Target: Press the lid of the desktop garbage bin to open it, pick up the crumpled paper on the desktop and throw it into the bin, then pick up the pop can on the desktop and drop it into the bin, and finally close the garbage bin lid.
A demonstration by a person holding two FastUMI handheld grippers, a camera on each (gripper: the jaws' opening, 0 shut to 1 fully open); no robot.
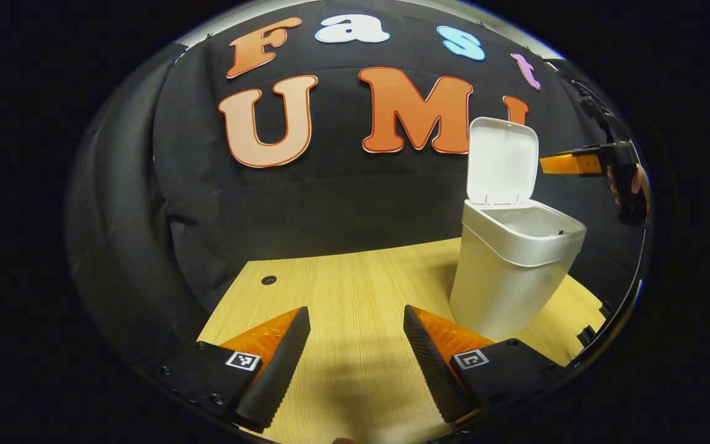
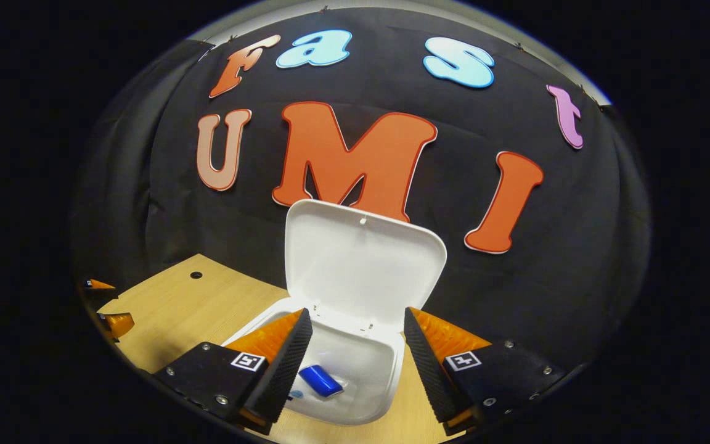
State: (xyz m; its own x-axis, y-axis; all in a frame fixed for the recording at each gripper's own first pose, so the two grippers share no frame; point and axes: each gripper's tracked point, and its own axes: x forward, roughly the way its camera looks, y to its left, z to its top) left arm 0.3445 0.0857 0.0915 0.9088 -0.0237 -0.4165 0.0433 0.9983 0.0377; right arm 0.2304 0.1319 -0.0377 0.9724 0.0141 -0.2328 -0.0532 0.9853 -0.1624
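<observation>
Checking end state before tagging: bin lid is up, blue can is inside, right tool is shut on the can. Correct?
Not quite. In the right gripper view the right tool is open and empty above the bin; the blue can lies loose at the bottom. The lid is up, as you said.

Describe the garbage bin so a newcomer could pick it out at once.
Start at the light wooden desktop in front of the black cloth wall. Toward its right side in the left gripper view stands the white garbage bin, a tall rounded box. Its hinged lid stands upright, and a blue can lies inside.
</observation>
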